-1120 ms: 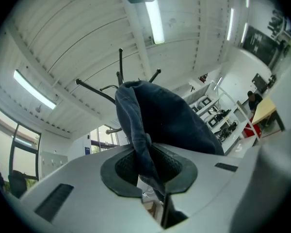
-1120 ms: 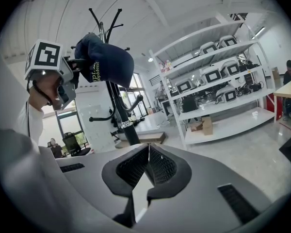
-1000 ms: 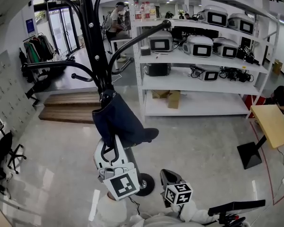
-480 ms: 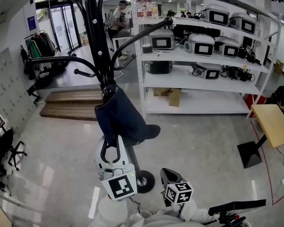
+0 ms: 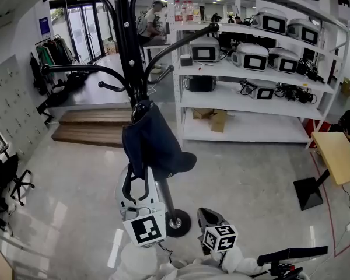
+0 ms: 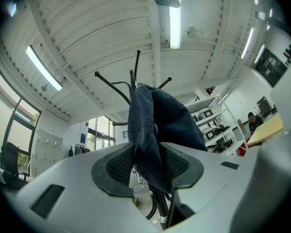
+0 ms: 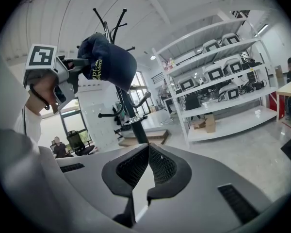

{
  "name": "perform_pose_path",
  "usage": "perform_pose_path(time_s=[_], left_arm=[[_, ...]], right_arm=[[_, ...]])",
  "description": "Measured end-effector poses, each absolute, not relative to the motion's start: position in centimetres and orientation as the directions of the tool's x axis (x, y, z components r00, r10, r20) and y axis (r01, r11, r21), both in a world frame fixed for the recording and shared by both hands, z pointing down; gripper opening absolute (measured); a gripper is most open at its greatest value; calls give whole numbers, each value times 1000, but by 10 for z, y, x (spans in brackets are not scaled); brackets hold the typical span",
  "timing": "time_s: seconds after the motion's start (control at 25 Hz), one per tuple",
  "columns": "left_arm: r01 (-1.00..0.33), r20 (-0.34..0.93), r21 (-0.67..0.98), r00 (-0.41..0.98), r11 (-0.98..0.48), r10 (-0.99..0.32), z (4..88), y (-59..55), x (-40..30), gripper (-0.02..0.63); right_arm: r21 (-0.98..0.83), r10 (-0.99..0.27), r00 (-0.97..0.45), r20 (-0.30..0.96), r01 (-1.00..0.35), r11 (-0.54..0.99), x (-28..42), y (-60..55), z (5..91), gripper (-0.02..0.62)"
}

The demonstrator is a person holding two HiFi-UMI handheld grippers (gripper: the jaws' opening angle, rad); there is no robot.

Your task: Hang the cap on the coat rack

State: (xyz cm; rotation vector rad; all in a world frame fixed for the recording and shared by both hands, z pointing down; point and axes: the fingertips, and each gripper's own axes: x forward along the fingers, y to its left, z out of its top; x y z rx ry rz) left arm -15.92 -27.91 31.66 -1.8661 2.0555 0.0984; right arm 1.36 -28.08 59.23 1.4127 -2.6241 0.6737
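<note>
Left gripper (image 6: 146, 167): jaws have just been opening and now stand wide. The dark blue cap (image 5: 154, 147) is between them at its lower edge, but the mesh pads (image 6: 117, 165) no longer clamp the cloth; it drapes slack through the gap. Against the head view of a second ago, where the fingers were drawn in tight on the fabric, they now stand spread in an open loop just under the cap. The cap has not dropped or slid in that time. It hangs high on the black coat rack (image 5: 126, 51), its crown bunched up against the pole where the lower hooks branch off and its brim pointing out to the right; which hook carries it is hidden by the cloth. Judgement: the weight has passed from the gripper to the rack, so the hang itself looks done and this is the release. What remains is to back the left gripper out downward without dragging the hem, since cloth caught on a pad could pull the cap off its hook. Right gripper (image 7: 146, 171): jaws closed together, nothing between them, held low near the person's body, well apart from the rack's round base (image 5: 178, 223), and taking no part.
</note>
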Motion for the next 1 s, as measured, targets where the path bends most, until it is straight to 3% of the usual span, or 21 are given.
perform_pose_path(time_s=[1.0], left_arm=[[-985, -302, -60, -137, 162, -943, 354, -235, -187, 156]], right_arm=[[-344, -726, -622, 295, -778, 526, -7, -271, 598, 14]])
